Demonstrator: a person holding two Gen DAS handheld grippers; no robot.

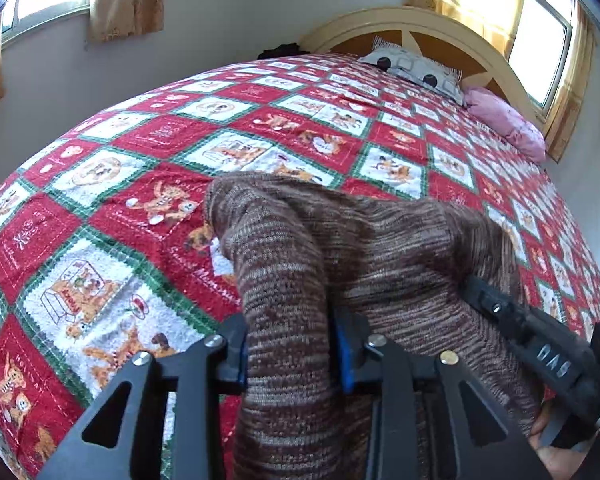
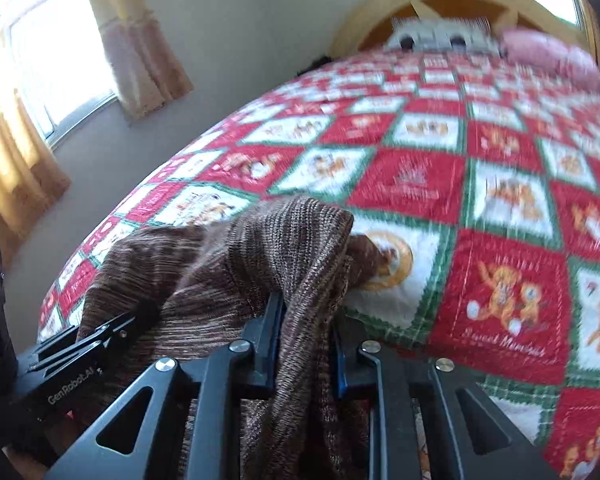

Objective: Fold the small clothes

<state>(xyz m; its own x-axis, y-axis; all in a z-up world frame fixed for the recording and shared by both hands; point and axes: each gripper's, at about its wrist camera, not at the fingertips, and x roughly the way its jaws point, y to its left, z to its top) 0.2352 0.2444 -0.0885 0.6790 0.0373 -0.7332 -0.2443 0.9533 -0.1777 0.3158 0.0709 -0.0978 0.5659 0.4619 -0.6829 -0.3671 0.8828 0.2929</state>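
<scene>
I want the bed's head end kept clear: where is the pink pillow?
The pink pillow lies at the head of the bed, right of the patterned pillow, below the headboard.

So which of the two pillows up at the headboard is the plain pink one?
The pink pillow, at the right end of the headboard; the patterned pillow beside it is white-grey with dark round spots.

Daylit room, bright. Windows (image 1: 548,36) blown out up and beyond both claws, curtains (image 2: 140,40) glowing. Left wrist view sharp; right wrist view motion-blurred, worst on the bedspread (image 2: 500,152) far ahead of the claw. Heavy fisheye bend, dark vignette at corners.
</scene>
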